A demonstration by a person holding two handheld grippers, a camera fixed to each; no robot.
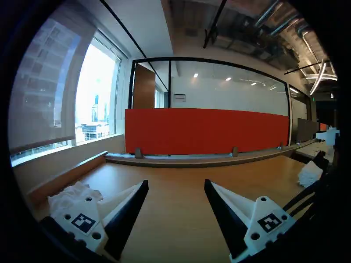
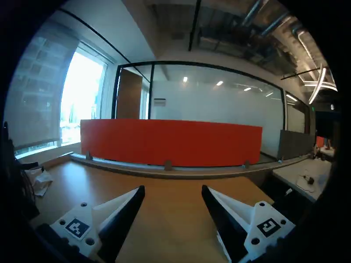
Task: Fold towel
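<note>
The tabletop (image 1: 184, 168) is finished in a smooth, wood-look surface with a faint sheen. The fingers of the left gripper (image 1: 175, 182) and the right gripper (image 2: 172, 187) are made of matt white and black plastic. The crumpled white towel (image 1: 70, 195) is seen as soft, nubby cloth. The orange divider (image 1: 206, 131) is finished matt, and the glass wall (image 1: 228, 87) behind it is glossy.

I recorded a wooden table (image 1: 175, 210) running under and ahead of the left claw (image 1: 175, 182). A crumpled white towel (image 1: 70, 195) lay on it close to that claw's left side. A second white cloth (image 1: 310, 173) lay well off to its right. An orange divider (image 1: 206, 131) stood along the table's far edge.
</note>
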